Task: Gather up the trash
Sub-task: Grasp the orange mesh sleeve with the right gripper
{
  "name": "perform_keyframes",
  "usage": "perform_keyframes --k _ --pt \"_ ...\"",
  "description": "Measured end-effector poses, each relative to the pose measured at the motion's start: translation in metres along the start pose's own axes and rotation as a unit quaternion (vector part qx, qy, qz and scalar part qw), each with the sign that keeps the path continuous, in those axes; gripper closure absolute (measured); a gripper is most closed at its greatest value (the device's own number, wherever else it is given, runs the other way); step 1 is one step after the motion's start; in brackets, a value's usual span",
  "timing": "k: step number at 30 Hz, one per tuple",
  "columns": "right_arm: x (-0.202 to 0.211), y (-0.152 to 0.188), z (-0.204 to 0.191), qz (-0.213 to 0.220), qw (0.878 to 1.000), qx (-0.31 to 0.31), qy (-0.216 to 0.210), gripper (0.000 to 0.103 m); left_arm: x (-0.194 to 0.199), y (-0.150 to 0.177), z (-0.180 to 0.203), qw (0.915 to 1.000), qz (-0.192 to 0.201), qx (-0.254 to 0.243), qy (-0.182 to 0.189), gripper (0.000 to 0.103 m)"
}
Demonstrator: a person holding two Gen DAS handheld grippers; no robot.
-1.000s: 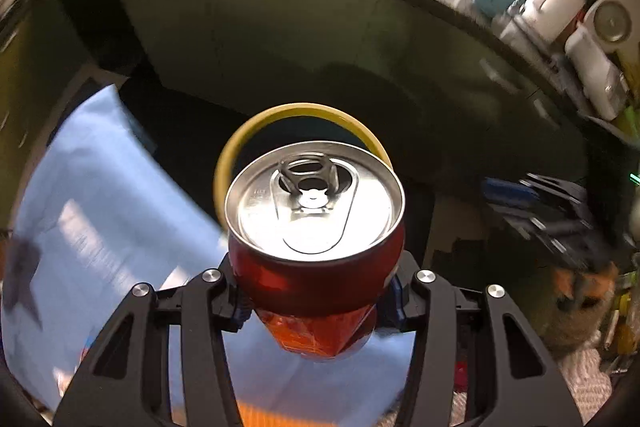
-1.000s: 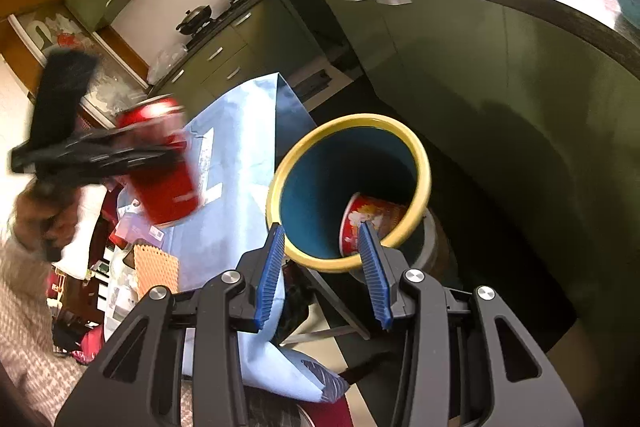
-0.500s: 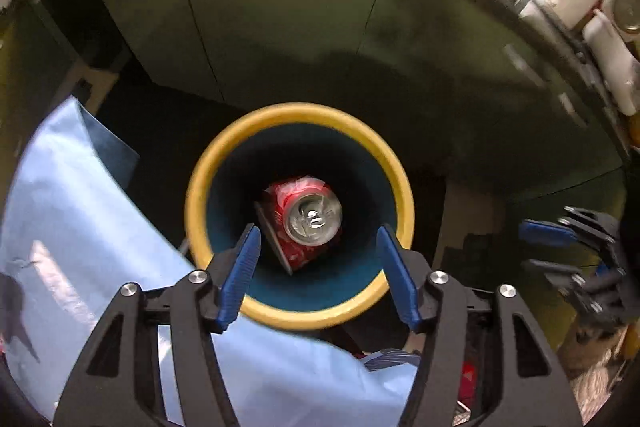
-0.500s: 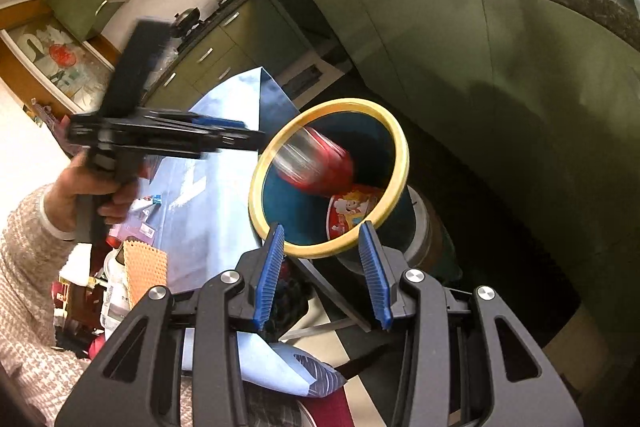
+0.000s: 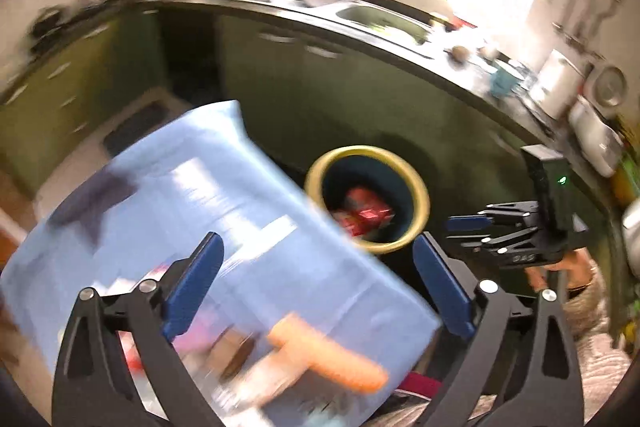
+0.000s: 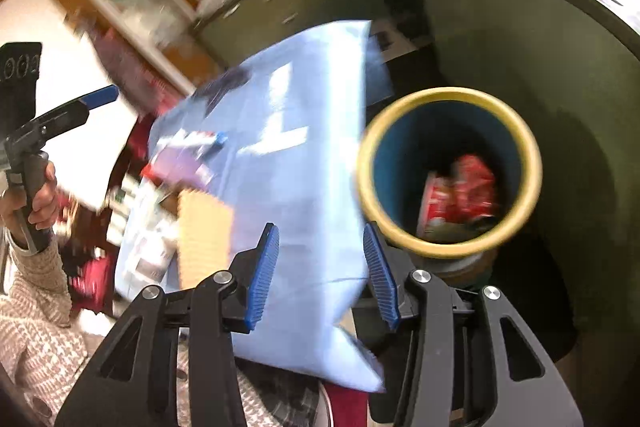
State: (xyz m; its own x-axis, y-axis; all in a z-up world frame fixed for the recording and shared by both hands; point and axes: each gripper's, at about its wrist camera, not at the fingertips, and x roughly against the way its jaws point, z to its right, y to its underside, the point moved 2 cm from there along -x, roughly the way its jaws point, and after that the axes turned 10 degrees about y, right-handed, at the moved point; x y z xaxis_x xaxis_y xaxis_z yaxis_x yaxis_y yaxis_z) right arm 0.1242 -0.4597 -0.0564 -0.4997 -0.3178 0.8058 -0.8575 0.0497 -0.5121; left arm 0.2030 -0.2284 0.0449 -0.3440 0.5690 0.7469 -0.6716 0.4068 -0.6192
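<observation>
Red soda can (image 6: 474, 183) lies tilted inside the yellow-rimmed, dark-blue trash bin (image 6: 448, 243), beside a red-and-white cup (image 6: 430, 201); bin right of frame centre, upright.

Only faint letters, perhaps "DAS", show on the right hand-held gripper (image 5: 466, 225); nothing else is legible

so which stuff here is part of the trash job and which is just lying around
Job:
- bin, yellow rim
- red can and cup inside it
- left gripper, jaws opening, empty
- right gripper, jaws opening, empty

Lying about:
- blue cloth
- sink
- green cabinets
</observation>
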Motion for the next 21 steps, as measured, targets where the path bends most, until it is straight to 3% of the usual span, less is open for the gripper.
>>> perform_keyframes --k 4,8,11,16,21 --pt "-0.021 0.0 -0.065 -0.034 0.998 0.056 -0.023 0.058 0.049 0.06 -0.028 0.9977 0.027 0.026 -0.056 0.01" --pt "-0.047 0.004 -0.133 -0.076 0.99 0.115 -0.035 0.058 0.082 0.114 -0.05 0.9948 0.037 0.071 -0.063 0.01" --pt "-0.07 0.008 -0.173 -0.107 0.983 0.15 -0.012 0.058 0.096 0.144 -0.061 0.9923 0.045 0.086 -0.077 0.01" --pt "-0.094 0.01 -0.197 -0.138 0.974 0.178 0.038 0.058 0.116 0.184 -0.088 0.9885 0.054 0.113 -0.084 0.009" --pt "-0.113 0.015 -0.197 -0.169 0.963 0.189 0.088 0.058 0.119 0.201 -0.097 0.9882 0.057 0.118 -0.08 0.009"
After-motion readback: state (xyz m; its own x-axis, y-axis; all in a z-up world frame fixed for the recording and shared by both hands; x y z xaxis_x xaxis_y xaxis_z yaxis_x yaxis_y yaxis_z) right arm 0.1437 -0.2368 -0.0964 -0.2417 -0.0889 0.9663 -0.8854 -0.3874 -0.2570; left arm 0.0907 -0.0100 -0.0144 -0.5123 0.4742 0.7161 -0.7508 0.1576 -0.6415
